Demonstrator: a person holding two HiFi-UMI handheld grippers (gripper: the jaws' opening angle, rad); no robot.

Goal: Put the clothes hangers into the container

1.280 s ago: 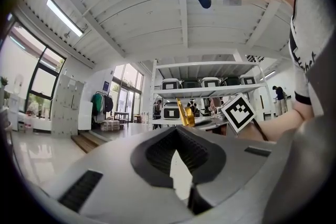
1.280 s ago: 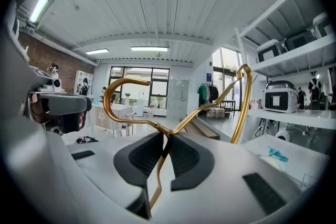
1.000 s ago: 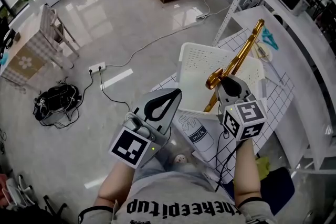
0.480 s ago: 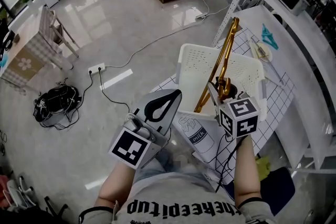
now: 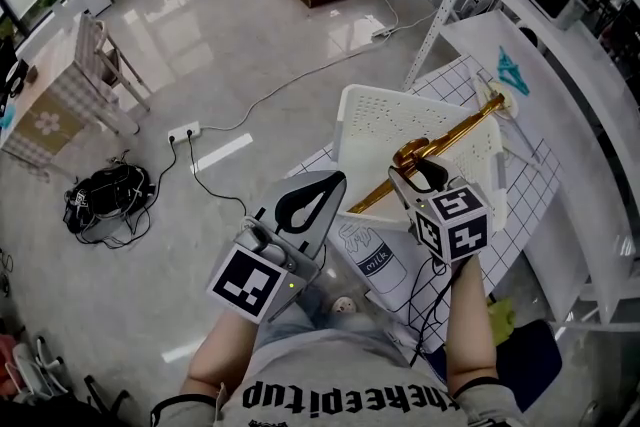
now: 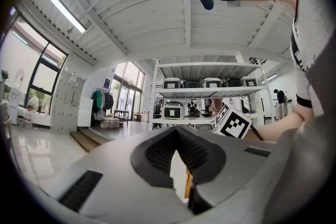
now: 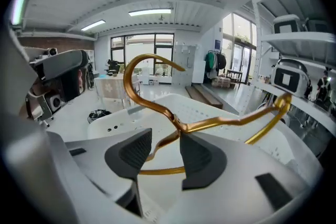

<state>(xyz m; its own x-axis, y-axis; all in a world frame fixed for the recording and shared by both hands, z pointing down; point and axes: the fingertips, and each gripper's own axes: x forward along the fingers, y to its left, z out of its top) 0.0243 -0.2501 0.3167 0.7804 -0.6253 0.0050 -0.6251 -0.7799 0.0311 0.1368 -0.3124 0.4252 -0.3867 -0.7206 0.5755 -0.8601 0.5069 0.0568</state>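
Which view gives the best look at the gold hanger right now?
The right gripper view: the gold hanger fills the frame, hook and shoulder sharp and close. The head view shows it nearly whole but small, slanting over the white basket. The left gripper view catches only a gold sliver of it.

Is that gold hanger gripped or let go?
Let go: jaws of the right gripper have just been opening and stand apart around the hanger.

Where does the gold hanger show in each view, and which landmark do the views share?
Head view: hanger right of centre, lying across the white basket.
Left gripper view: thin gold sliver, low centre, probably it.
Right gripper view: hanger at centre, hook up-left.
Shared landmark: the white shelf rack.
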